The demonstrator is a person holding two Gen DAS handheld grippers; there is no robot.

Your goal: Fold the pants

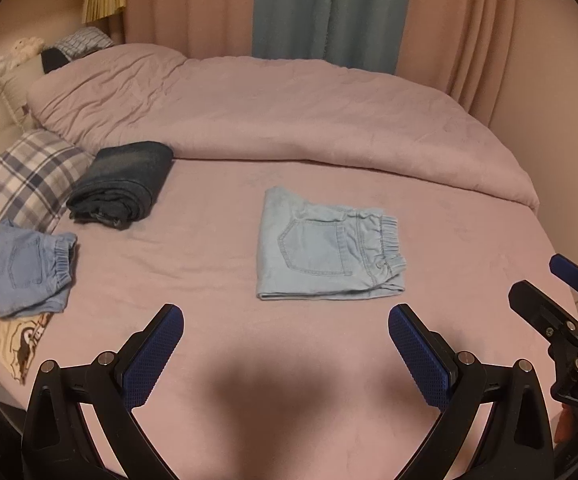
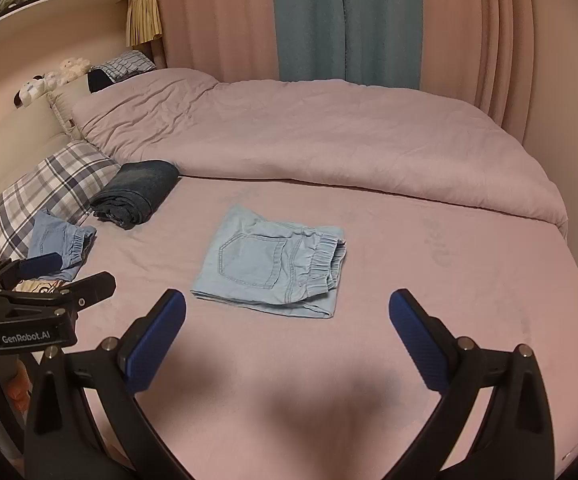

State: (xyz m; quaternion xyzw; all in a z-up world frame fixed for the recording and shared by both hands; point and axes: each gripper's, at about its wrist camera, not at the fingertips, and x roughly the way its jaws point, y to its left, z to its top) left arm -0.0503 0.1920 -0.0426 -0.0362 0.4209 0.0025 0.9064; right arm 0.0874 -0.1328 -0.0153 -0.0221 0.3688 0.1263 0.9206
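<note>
left wrist view: left gripper (image 1: 285, 318) spread wide and empty above the pink bedsheet (image 1: 209, 272), folded light-blue denim pants (image 1: 325, 246) flat just beyond. right wrist view: right gripper (image 2: 287, 304) likewise wide, holding nothing, same pants (image 2: 269, 264) lying ahead.

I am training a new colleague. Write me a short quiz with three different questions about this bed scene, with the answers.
1. True or false: the left gripper is shut on the light blue pants.
2. Multiple choice: the folded dark jeans lie A) on the light blue pants, B) beside the plaid pillow, C) on the duvet.
3. Fill in: the back pocket of the light blue pants faces ____.

Key: 1 false, both it and the right gripper are open and hold nothing; 2 B; 3 up.
</note>
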